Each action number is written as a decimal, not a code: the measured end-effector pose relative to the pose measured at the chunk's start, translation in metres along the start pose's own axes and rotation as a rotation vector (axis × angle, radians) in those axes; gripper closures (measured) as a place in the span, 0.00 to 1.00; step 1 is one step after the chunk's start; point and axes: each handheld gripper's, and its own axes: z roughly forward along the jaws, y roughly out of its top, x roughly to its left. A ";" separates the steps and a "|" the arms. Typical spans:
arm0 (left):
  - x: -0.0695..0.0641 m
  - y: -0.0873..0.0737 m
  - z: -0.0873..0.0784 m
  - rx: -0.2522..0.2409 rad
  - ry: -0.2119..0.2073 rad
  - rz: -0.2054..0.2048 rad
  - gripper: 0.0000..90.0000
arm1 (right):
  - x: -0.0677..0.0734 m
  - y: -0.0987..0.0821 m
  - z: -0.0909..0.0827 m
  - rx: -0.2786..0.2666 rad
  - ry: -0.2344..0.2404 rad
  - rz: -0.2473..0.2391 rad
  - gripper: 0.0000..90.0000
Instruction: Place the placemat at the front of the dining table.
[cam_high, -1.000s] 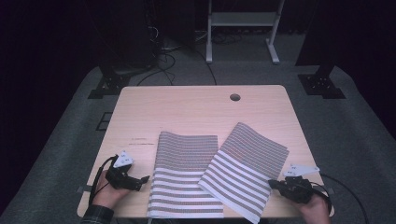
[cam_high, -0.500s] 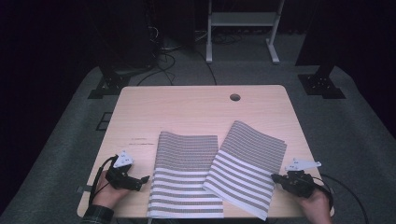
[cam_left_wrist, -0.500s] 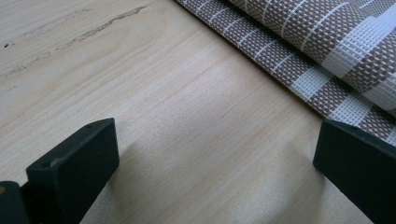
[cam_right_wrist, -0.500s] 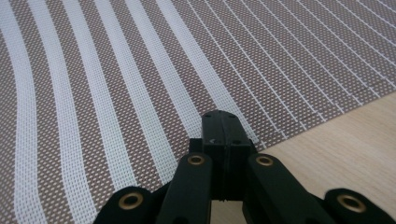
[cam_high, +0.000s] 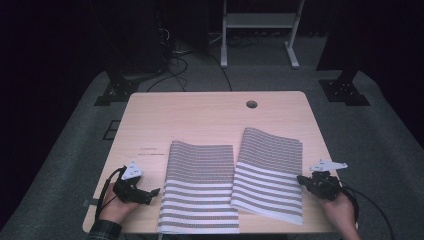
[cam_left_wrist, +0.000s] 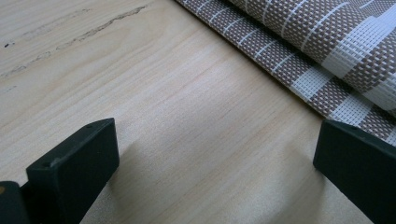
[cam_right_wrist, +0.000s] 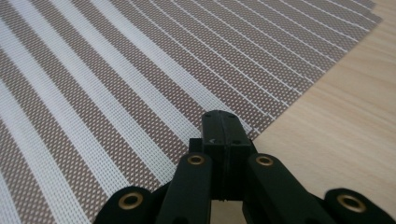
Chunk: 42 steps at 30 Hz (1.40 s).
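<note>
Right tool (cam_right_wrist: 223, 128): jaws closed together, empty, tips at right placemat (cam_high: 270, 175) edge.
Left tool (cam_left_wrist: 210, 158): jaws wide apart, empty, beside left placemat (cam_high: 200, 192).
Placemats: flat on tabletop (cam_high: 200, 120), overlapping.

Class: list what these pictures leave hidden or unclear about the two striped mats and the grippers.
- High view: right striped mat covers the left striped mat along their shared edge.
- Right gripper view: right gripper, jaws together, hides whether mat edge is pinched.
- Left gripper view: the frame edge crops the mat; left gripper open.
</note>
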 end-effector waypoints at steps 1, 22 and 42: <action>0.000 0.000 0.000 0.000 0.000 0.001 0.00 | -0.003 0.001 0.000 0.002 -0.008 0.006 1.00; 0.000 0.000 0.000 0.000 0.000 0.001 0.00 | -0.017 -0.003 -0.015 -0.039 -0.045 0.078 0.94; 0.000 0.000 0.000 0.002 0.000 0.001 0.00 | 0.014 -0.030 -0.030 0.021 -0.048 -0.009 0.91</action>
